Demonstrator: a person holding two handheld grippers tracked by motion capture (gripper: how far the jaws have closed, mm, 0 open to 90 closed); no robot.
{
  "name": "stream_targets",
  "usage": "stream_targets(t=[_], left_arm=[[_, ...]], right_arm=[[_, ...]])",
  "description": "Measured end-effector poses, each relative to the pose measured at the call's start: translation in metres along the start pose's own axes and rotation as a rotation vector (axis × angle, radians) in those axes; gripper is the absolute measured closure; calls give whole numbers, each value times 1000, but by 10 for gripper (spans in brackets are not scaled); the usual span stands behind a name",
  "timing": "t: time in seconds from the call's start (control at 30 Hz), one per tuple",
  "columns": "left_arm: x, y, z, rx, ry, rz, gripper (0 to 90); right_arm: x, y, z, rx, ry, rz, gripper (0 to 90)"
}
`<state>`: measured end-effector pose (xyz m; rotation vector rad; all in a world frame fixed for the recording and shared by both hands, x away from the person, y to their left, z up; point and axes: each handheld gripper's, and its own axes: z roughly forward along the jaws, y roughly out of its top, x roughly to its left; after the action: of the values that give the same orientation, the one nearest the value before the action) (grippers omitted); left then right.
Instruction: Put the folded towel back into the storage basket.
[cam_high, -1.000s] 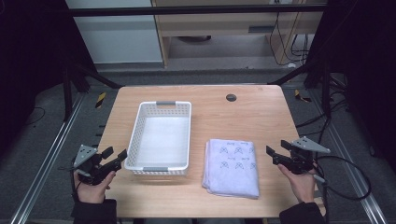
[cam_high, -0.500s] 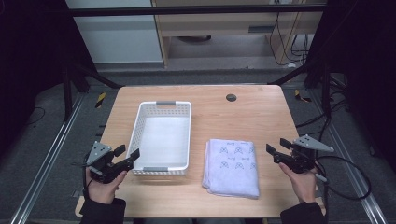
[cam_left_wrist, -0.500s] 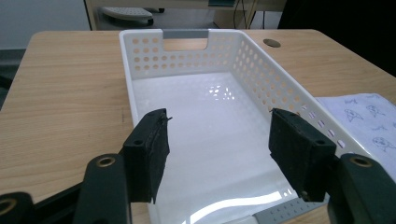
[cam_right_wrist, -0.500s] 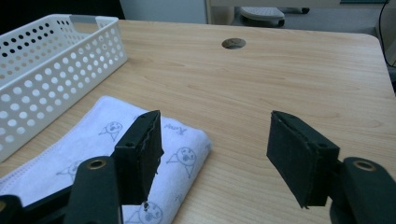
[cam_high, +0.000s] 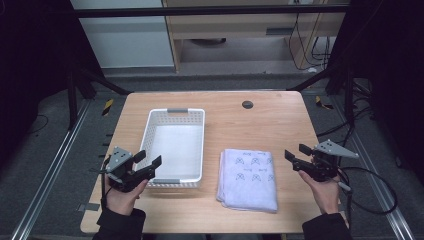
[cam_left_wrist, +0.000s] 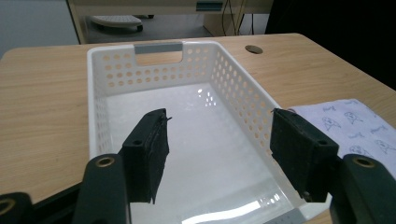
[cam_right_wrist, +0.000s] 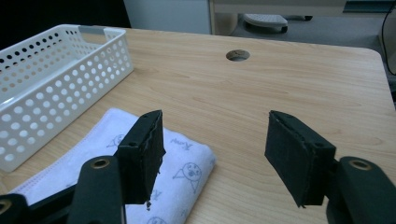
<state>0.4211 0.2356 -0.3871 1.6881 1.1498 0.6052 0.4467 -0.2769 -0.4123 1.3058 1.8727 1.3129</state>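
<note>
A white perforated basket (cam_high: 157, 131) with a grey handle stands left of centre on the wooden table (cam_high: 260, 125), and its inside (cam_left_wrist: 196, 140) is bare. A folded pale-lilac towel (cam_high: 248, 177) with small printed figures lies flat to its right. My left gripper (cam_high: 148, 159) is open and hovers over the basket's near left corner (cam_left_wrist: 100, 149), holding nothing. My right gripper (cam_high: 298, 152) is open too, just right of the towel (cam_right_wrist: 177, 163) and a little above the table, with nothing between its jaws.
A round cable hole (cam_high: 247, 104) sits near the table's far edge. Black frame bars (cam_high: 95, 80) flank the table on both sides, and a cable (cam_high: 370, 192) trails from the right gripper off the table's right edge.
My left gripper has moved right and forward, from off the table's left edge to above the basket's near corner. The right gripper, basket and towel have stayed put.
</note>
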Motion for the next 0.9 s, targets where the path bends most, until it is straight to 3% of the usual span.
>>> stream_targets(t=[0.9], left_arm=[[-64,12,35,25,-101,83,390]], right_arm=[[13,19,15,2,39,-12,360]])
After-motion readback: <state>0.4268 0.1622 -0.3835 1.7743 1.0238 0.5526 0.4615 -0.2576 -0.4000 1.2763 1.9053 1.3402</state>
